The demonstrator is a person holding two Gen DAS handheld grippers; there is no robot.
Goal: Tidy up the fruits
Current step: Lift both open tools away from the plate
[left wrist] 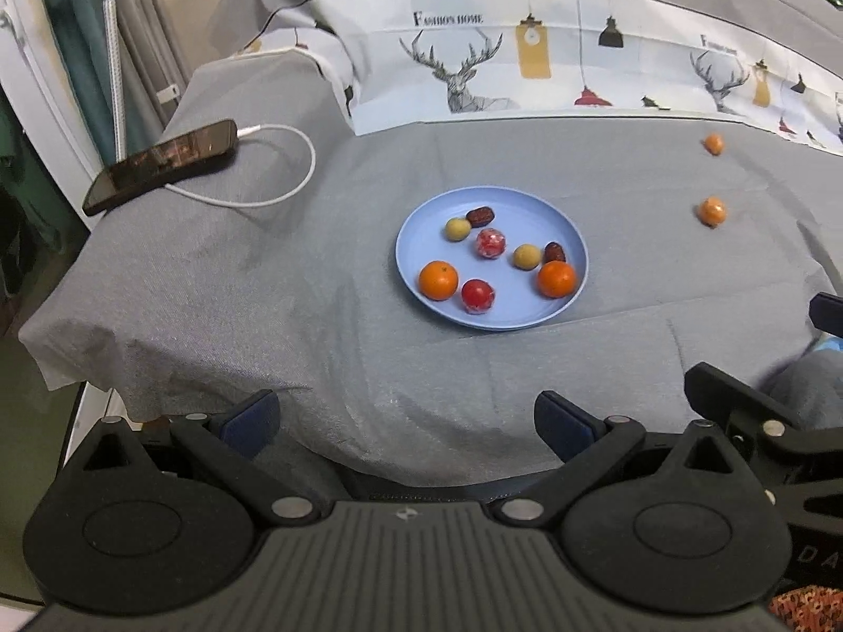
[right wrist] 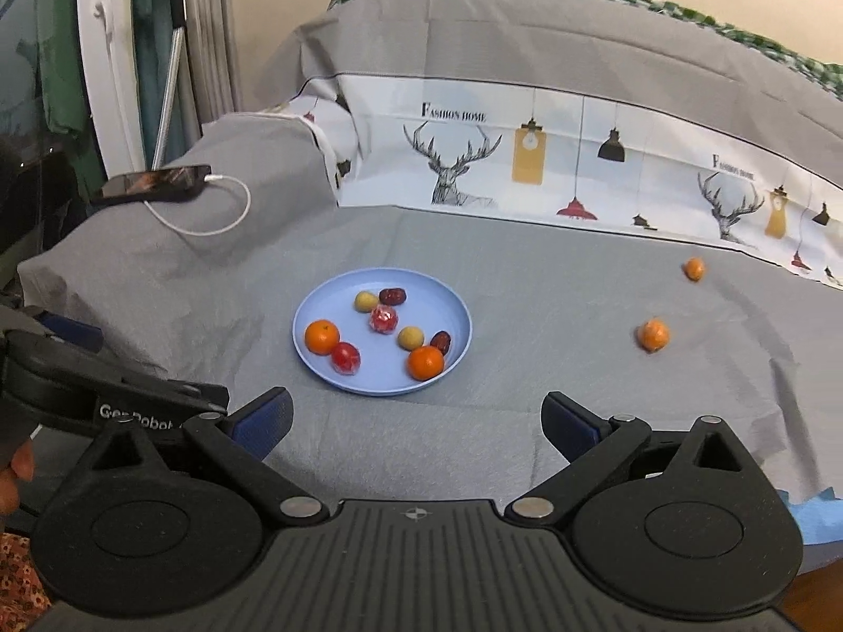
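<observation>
So the blue plate [right wrist: 316, 353] sits about mid-bed on the grey sheet [right wrist: 527, 421], with eight bits of fruit in it: two glossy oranges [right wrist: 322, 336], two red ones in crinkly clear wrap [right wrist: 345, 358], two matte yellow-green balls [right wrist: 410, 337] and two wrinkly dark dates [right wrist: 392, 296]. Two stray small oranges [right wrist: 653, 335] lie well apart from the plate, out toward the bed's right edge, the farther one [right wrist: 694, 268] near the deer-print fold.

Both grippers are empty with jaws spread wide: right gripper [right wrist: 416, 421] and left gripper [left wrist: 405, 421], hovering over the near edge.

My guess for the next step: grab the nearer stray. It's round on soft fabric, so it'll roll. Come down from above, straddle it evenly, close gently so the skin doesn't squash.

Phone [right wrist: 153, 181] and white cable lie at the far left corner.
</observation>
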